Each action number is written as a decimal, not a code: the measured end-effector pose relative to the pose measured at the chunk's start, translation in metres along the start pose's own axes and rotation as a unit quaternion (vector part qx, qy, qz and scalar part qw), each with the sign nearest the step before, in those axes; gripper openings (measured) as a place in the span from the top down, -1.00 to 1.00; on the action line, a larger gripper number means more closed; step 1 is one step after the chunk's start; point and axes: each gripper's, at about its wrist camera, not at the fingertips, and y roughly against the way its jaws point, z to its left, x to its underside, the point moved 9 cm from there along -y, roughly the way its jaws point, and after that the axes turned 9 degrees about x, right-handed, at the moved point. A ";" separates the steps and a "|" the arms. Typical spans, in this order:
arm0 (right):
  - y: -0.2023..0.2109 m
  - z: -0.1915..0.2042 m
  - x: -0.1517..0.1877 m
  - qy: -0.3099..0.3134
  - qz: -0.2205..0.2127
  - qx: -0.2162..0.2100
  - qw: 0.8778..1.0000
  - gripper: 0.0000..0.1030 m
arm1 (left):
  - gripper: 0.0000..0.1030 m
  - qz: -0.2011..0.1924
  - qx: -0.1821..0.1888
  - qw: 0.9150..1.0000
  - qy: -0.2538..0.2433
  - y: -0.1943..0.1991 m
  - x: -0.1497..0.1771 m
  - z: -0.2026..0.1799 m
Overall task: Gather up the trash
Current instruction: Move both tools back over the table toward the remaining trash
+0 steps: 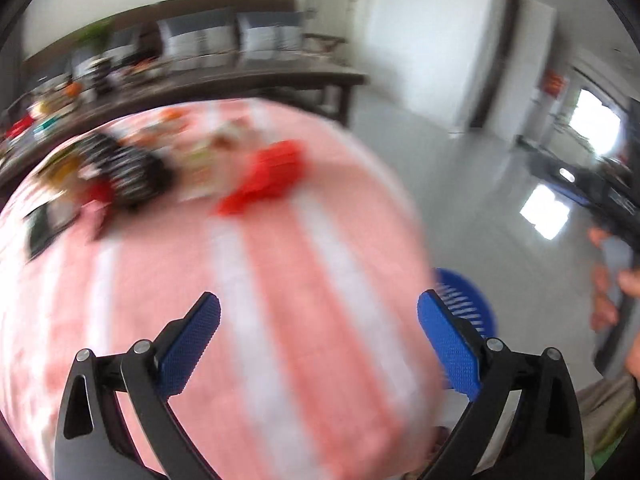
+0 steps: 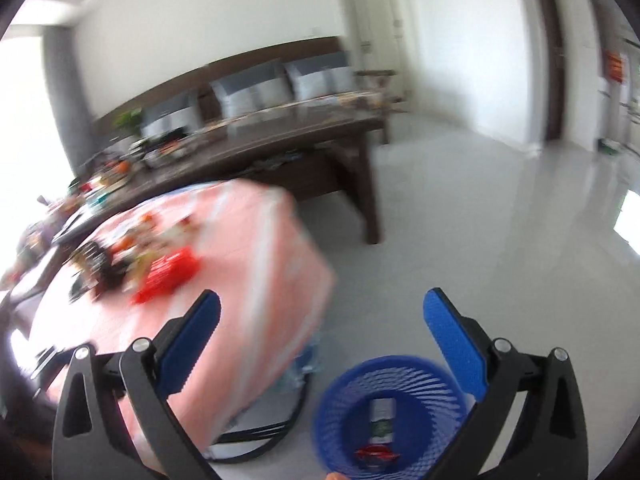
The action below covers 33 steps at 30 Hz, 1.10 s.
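Both views are motion-blurred. A table with a pink and white striped cloth (image 1: 240, 300) carries a pile of trash: a red wrapper (image 1: 268, 176), a dark striped packet (image 1: 128, 168) and other blurred scraps. My left gripper (image 1: 318, 312) is open and empty above the near part of the table. My right gripper (image 2: 322, 312) is open and empty, right of the table (image 2: 240, 280), above a blue mesh basket (image 2: 340, 400) on the floor. The basket holds a small white-green pack (image 2: 382, 420) and a red wrapper (image 2: 376, 454). The red wrapper on the table (image 2: 168, 276) shows there too.
A long dark wooden table (image 2: 280, 140) with clutter stands behind, with grey-cushioned seating (image 2: 248, 92) at the wall. The glossy grey floor (image 2: 500, 220) stretches right. The basket edge (image 1: 468, 300) shows beside the table in the left wrist view, with the other hand (image 1: 616, 280).
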 end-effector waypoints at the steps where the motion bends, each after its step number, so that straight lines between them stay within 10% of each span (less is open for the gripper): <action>1: -0.001 0.015 0.007 0.004 0.005 -0.013 1.000 -0.91 | -0.90 0.002 -0.005 1.000 0.003 0.000 0.004 0.011; 17: -0.013 0.159 0.088 0.061 0.082 -0.052 0.993 -0.91 | -0.90 0.007 -0.061 0.996 0.065 0.032 0.032 0.176; 33: -0.073 0.184 0.031 -0.022 0.090 0.000 0.996 -0.90 | -0.90 0.035 -0.088 0.993 0.069 0.011 0.045 0.198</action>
